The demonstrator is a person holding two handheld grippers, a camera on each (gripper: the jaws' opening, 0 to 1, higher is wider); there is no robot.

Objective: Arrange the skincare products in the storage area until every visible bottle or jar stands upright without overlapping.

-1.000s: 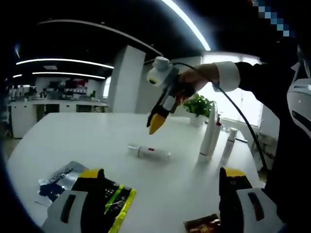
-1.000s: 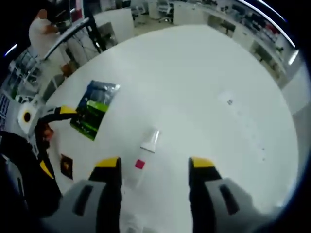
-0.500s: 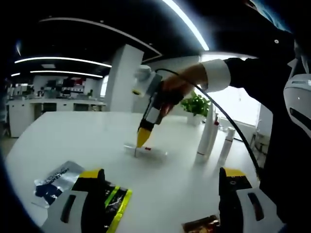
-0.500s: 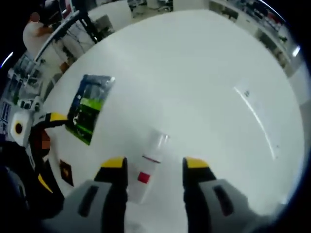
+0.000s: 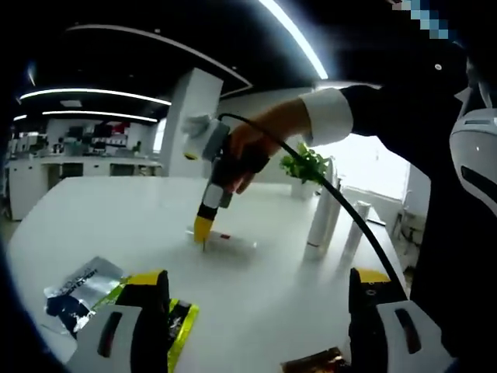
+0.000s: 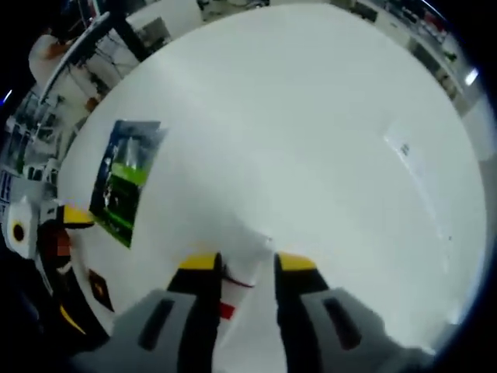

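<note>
White tube (image 6: 247,264) with red label lay flat on desk (image 6: 311,132), cap end pointing away from right tongs (image 6: 247,263) pinching it; left tongs (image 5: 256,284) spread.

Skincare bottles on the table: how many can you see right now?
3. One white tube lies flat between the right gripper jaws; two tall bottles stand upright beside the plant. Others may be hidden.

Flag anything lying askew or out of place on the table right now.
One white tube lies flat on the table, while two bottles beyond it stand upright. The right tongs straddle the tube. Foil packets also lie nearby.
</note>
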